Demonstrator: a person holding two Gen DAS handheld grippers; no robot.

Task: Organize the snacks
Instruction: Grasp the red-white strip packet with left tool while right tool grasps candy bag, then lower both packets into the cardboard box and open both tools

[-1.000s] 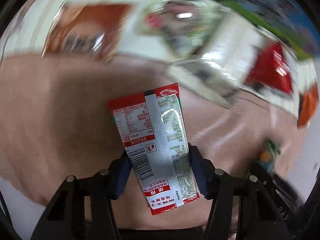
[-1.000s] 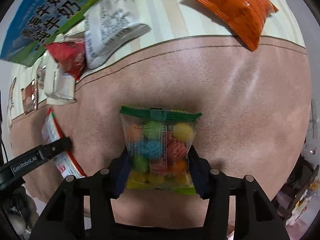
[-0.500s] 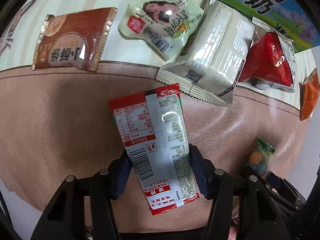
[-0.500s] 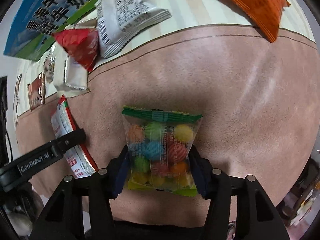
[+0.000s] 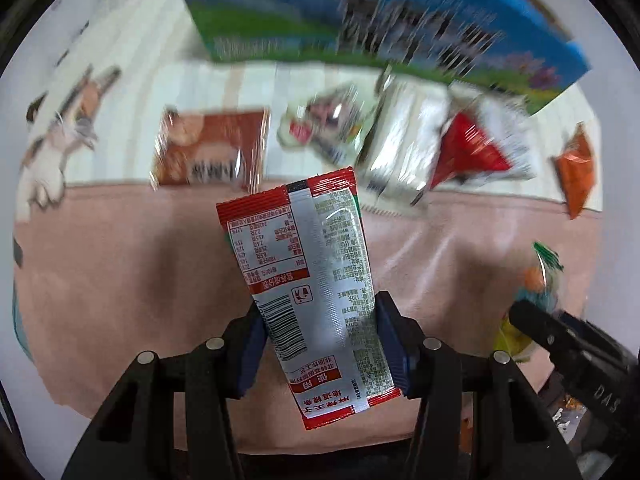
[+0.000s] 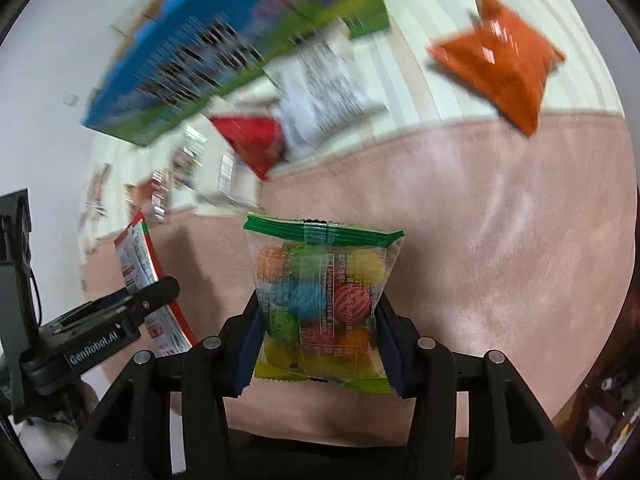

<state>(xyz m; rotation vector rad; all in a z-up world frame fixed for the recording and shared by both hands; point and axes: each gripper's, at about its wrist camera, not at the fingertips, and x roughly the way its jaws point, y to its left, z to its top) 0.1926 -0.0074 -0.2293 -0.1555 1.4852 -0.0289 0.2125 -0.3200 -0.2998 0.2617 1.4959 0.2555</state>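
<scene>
My left gripper is shut on a red-and-silver snack sachet, printed back up, held above the pink mat; its jaws are closing tighter on the packet. My right gripper is shut on a clear green-topped bag of coloured candy balls, its jaws also closing on it. The left gripper with the sachet shows at the left of the right wrist view. The candy bag and right gripper show at the right edge of the left wrist view.
Beyond the mat, on a striped cloth, lie a brown packet, a pale green pouch, a silver pack, a red pyramid pack and an orange bag. A blue-and-green carton stands behind them.
Both grippers have risen from the mat with their packets, so the snacks look smaller and more of the carton shows. The grips are unchanged.
</scene>
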